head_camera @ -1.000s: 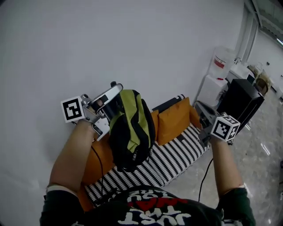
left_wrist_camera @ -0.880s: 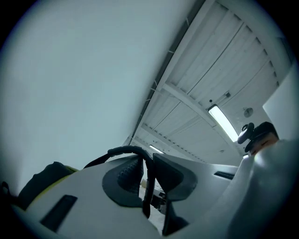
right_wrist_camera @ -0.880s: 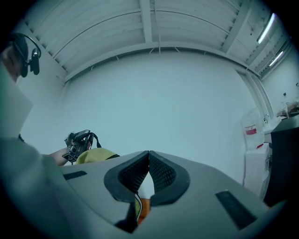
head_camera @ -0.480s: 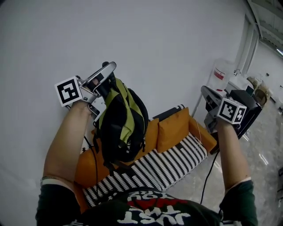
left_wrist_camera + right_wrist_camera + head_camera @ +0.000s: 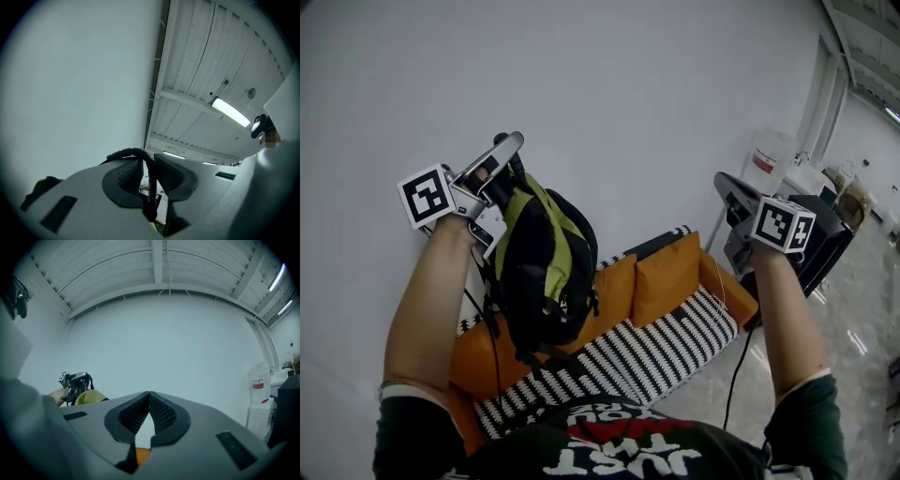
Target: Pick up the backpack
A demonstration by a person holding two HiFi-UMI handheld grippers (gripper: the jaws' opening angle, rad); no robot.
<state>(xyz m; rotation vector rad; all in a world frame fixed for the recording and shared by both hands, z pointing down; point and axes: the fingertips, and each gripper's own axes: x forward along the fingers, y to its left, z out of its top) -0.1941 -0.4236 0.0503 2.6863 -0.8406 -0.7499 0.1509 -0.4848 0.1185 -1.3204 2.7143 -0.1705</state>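
Lifted higher than a second ago, the backpack (image 5: pixel 539 272) now hangs well clear of the sofa (image 5: pixel 670 267) from the left claw (image 5: pixel 148 164), clamped on its top loop (image 5: pixel 150 187) — the pick-up looks done — while the right claw (image 5: pixel 149 399) is closed on nothing.

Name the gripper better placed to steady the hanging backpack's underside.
Right, probably. The right gripper is shut on nothing and free beside the backpack; the left gripper is clamped on its top strap, bearing the weight.

Grey jaws clamped on black strap (image 5: pixel 130 151), white wall (image 5: pixel 75 84) left, ceiling lamp (image 5: pixel 229 111) right
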